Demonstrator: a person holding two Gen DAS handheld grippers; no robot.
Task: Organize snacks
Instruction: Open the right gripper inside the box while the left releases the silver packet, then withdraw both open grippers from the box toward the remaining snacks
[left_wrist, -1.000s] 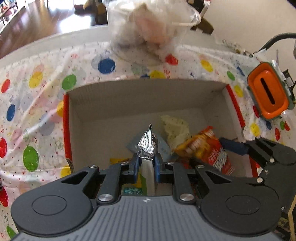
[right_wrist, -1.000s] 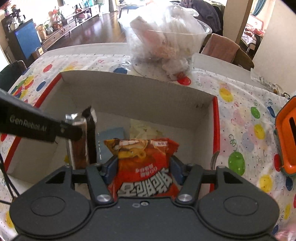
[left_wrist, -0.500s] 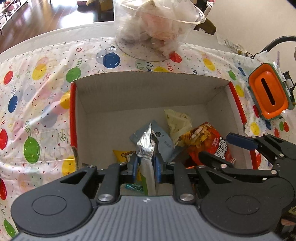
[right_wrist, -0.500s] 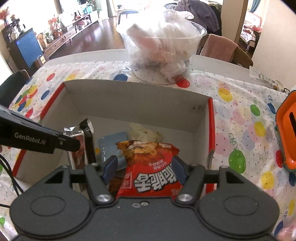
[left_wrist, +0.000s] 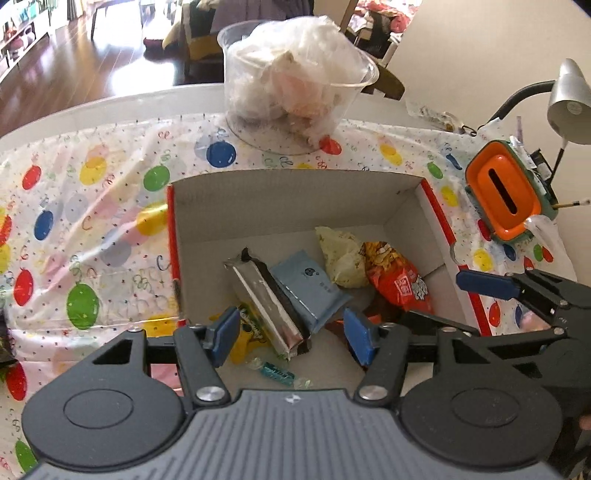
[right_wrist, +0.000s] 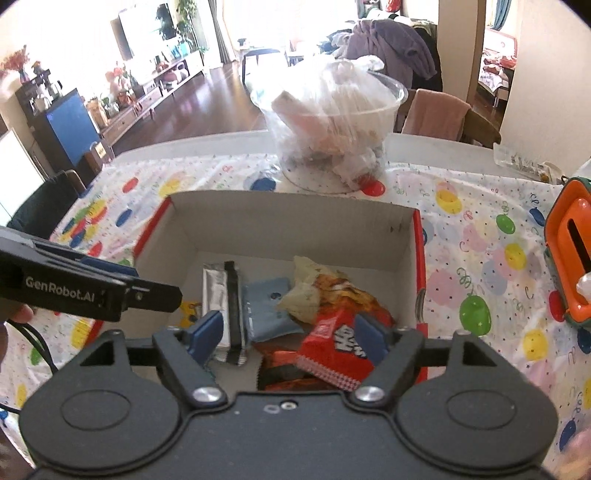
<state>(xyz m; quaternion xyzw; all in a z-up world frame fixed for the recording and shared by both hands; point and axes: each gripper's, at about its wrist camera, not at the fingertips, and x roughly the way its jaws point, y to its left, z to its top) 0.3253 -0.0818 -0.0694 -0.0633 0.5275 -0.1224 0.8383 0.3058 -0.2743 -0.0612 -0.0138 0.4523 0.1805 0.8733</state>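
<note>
Both grippers hang over the cardboard box (left_wrist: 295, 192), left gripper (left_wrist: 291, 336) and right gripper (right_wrist: 286, 332), jaws spread wide and gripping nothing. We see the silver foil bar (left_wrist: 264, 299) lying in the box against the blue packet (left_wrist: 310, 288), with the red chip bag (right_wrist: 332, 339) beside them. Risk, we judge: the right gripper's pads sit close around the chip bag and could snag and drag it out on lifting.

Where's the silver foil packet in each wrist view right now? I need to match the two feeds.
Left wrist: silver foil packet lies in the cardboard box, centre-left, between the open fingers.
Right wrist: silver foil packet lower left in the box, above the left finger.
Shared landmark: blue packet beside it.
</note>
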